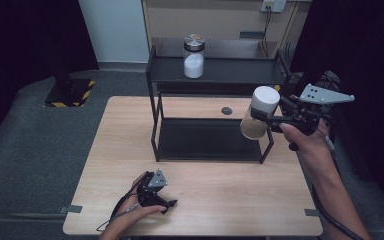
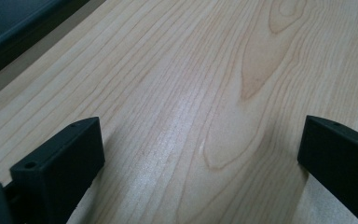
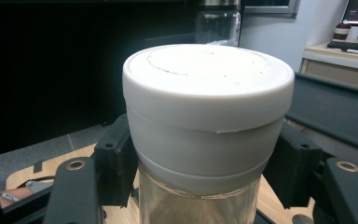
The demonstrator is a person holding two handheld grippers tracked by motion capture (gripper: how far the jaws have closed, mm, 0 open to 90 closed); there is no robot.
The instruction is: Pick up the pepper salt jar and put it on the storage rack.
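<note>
Jar (image 1: pixel 258 117): white lid, tan contents. Second jar (image 1: pixel 194 56): silver lid, white contents. Rack (image 1: pixel 215 70): black. Table (image 1: pixel 205 190): pale wood grain.

The high view looks forward and down from above my side of the desk (image 1: pixel 205 200), taking in its whole top and the black rack (image 1: pixel 210 120) toward its far edge. The camera on my left gripper (image 1: pixel 156 192) sits very near the wood at the near edge, looking low across the grain. The one on my right gripper (image 3: pixel 200 163) looks from close up over the white-lidded jar (image 3: pixel 207 112), which the high view shares at the rack's right end.
</note>
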